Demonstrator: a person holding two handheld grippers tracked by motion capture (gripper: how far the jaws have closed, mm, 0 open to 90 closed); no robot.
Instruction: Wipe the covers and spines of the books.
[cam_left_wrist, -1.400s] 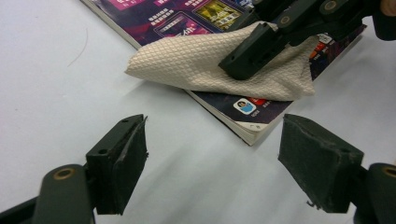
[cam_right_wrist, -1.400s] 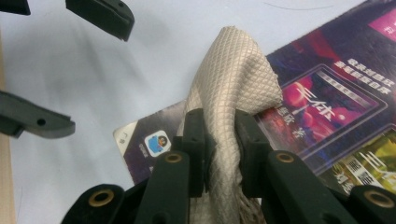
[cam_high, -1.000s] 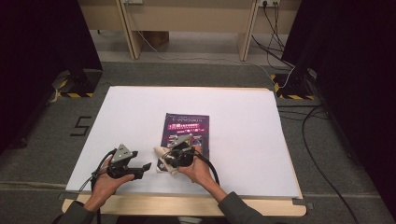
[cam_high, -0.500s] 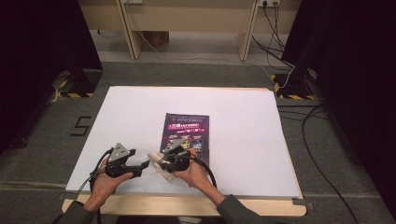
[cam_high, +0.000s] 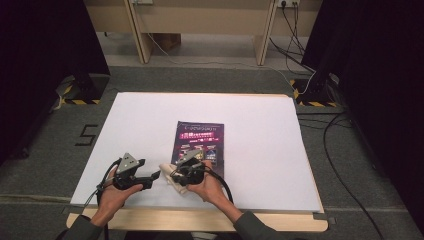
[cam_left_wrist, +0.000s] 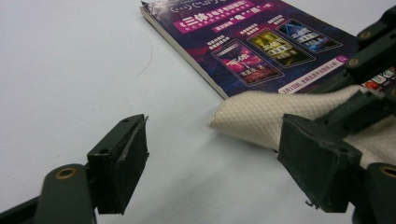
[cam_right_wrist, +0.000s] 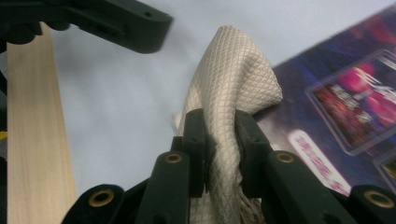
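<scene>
cloth (cam_right_wrist: 224, 88) sat at the near edge of the table (cam_high: 260, 130), by the near left corner of the book (cam_high: 200, 145), pinched in the right gripper (cam_right_wrist: 220, 135). its jaws were clenched on a fold of the cream, diamond-weave fabric, which rose between the pads and flopped over toward the book's purple cover. in the left gripper view a rounded end of the cloth (cam_left_wrist: 252, 114) lay on the white sheet, touching or just over the book (cam_left_wrist: 252, 42) edge.

compared with a second before, the right hand had slid a little toward the person and to the left, drawing the cloth off the cover and nearer the left gripper (cam_left_wrist: 219, 154). that gripper had stayed put, its jaws released and wide, with the cloth's end just ahead of the gap and not yet between the pads. this read as a handover or a two-handed spreading about to start: the cloth was being brought to the waiting open jaws.

much was hard to make out. the cloth's full size and shape could not be told, since most of it was bunched under the right hand (cam_high: 202, 182) in the high view. whether it was still resting on the book's corner or just beside it was unclear. the book's print was too small to read from above, and its far part was cut off in both gripper views.
</scene>
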